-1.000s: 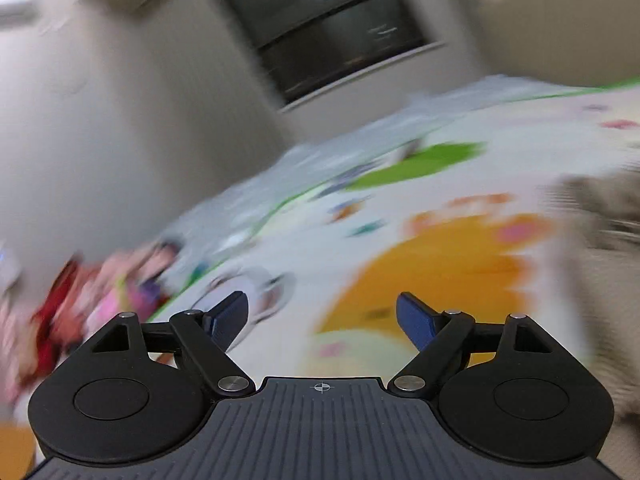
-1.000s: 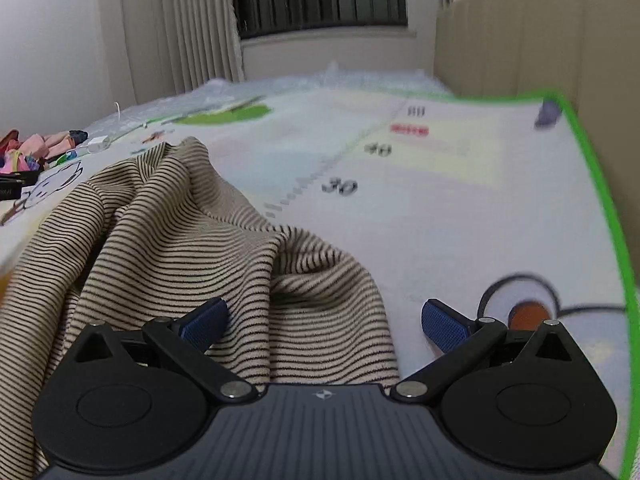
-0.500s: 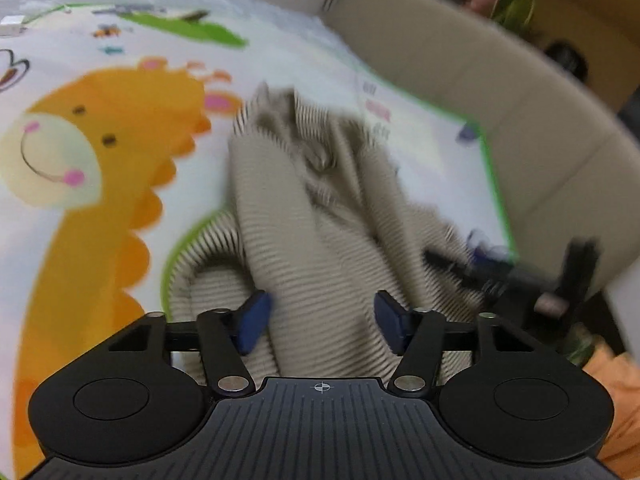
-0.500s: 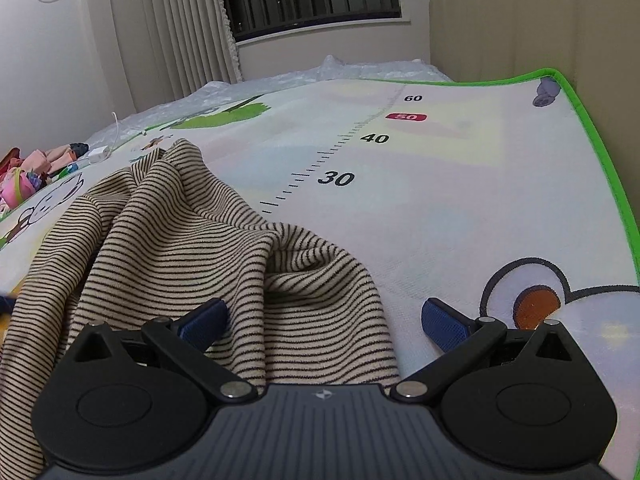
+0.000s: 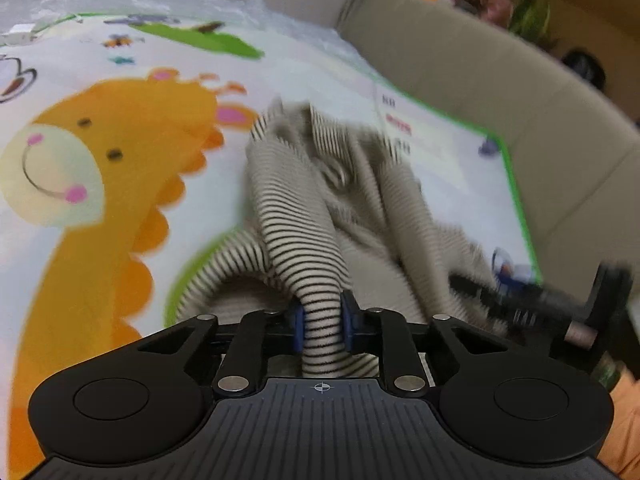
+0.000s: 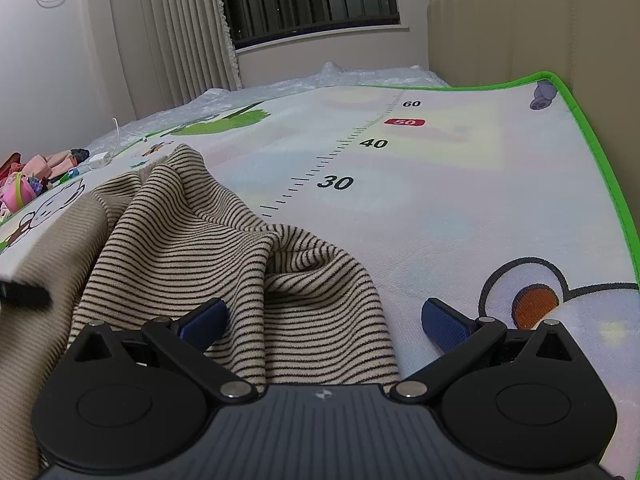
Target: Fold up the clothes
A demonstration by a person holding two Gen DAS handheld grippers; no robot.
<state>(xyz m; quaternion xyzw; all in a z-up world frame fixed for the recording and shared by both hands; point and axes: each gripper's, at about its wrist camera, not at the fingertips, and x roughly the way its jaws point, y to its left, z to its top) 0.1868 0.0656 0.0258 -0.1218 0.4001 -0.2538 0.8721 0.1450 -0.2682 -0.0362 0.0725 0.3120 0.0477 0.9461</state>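
While the left gripper (image 5: 322, 326) pinches a roll of the striped top (image 5: 308, 216) tight between its blue pads, having just squeezed shut on it, the right gripper (image 6: 324, 318) sits with its fingers wide apart and holds nothing. One flap of the cloth lies between those open fingers, and nothing shows them pressing on it. The striped top lies in a crumpled heap on the play mat (image 6: 460, 208), close in front of both tools and beside the big orange giraffe picture (image 5: 104, 184). To do this step well, the person should probably get a second hold with the right tool on a far edge, then lift both up and shake the cloth flat before any fold. A grab in the thick middle could keep it bunched. Both tools point forward and tip down toward the mat. Farther off stand a tan padded wall (image 6: 532, 20) and a dark window (image 6: 312, 0).
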